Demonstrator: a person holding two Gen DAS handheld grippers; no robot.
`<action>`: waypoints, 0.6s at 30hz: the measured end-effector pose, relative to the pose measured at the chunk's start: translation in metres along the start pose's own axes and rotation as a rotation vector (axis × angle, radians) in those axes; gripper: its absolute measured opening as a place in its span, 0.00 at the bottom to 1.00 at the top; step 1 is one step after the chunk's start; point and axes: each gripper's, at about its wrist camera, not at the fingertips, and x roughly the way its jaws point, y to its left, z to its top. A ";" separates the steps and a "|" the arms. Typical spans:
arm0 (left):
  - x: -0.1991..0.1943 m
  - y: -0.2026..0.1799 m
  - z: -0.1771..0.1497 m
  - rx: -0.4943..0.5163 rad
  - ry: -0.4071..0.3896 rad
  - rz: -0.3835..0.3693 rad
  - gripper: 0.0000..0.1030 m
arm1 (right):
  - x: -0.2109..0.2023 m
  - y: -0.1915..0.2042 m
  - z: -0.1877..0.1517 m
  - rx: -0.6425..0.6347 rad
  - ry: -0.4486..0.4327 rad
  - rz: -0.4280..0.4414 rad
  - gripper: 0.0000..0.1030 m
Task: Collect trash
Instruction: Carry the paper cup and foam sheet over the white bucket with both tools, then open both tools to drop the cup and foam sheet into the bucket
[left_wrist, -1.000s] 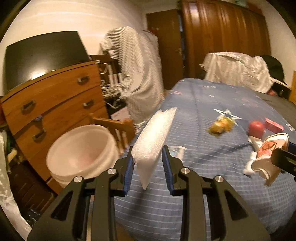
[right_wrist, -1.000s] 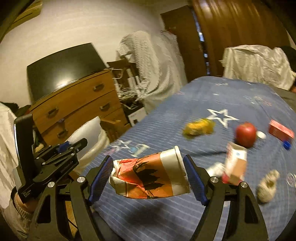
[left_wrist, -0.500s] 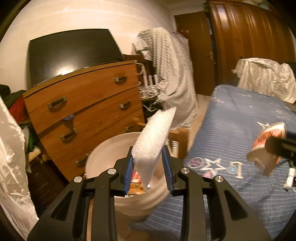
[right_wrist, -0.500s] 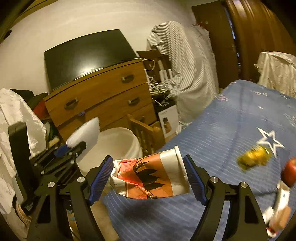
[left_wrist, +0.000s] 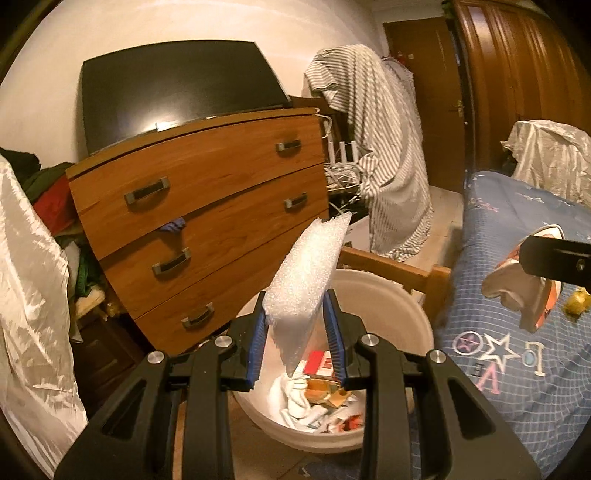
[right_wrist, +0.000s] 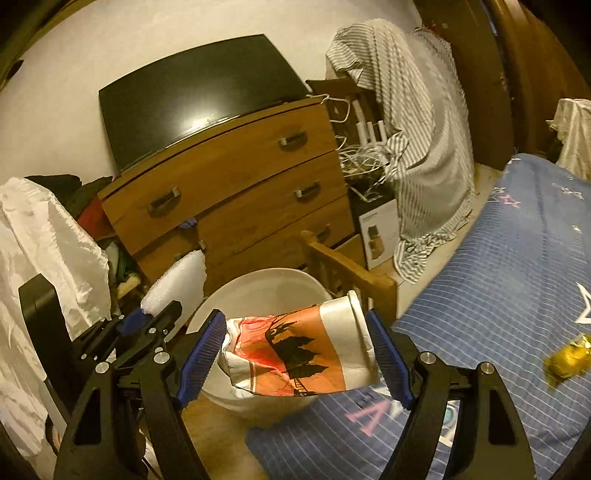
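Two grippers: each carries one piece of trash above or beside the white bucket (left_wrist: 391, 295).
Left gripper (left_wrist: 297, 339): fingers closed narrowly on a white foam piece (left_wrist: 308, 280), which stands tilted, its top leaning toward 1 o'clock.
Foam piece position: directly over the bucket mouth in the left wrist view; in the right wrist view it shows at 9 o'clock of the bucket (right_wrist: 258, 288).
Right gripper (right_wrist: 295, 354): fingers spread wide, pressing both ends of a crushed orange-and-white paper cup (right_wrist: 295, 350) lying sideways, rim toward 3 o'clock.
Cup position: in front of the bucket's near rim, at the bed's corner; in the left wrist view it hangs at 3 o'clock (left_wrist: 524, 291).
Bucket contents: crumpled paper and wrappers (left_wrist: 317, 398) at the bottom.
Bucket place: on the floor between the wooden dresser (left_wrist: 207, 229) and the bed (left_wrist: 517, 369).
Bed: blue checked cover with star prints; a yellow wrapper (right_wrist: 565, 356) lies on it at 3 o'clock.
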 end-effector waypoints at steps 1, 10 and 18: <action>0.003 0.004 0.000 -0.005 0.004 0.007 0.27 | 0.005 0.003 0.001 -0.001 0.004 0.003 0.76; 0.025 0.023 -0.004 -0.040 0.041 0.031 0.27 | 0.038 0.019 0.016 0.002 0.027 0.019 0.76; 0.036 0.030 -0.007 -0.041 0.058 0.040 0.27 | 0.054 0.025 0.014 0.013 0.047 0.037 0.76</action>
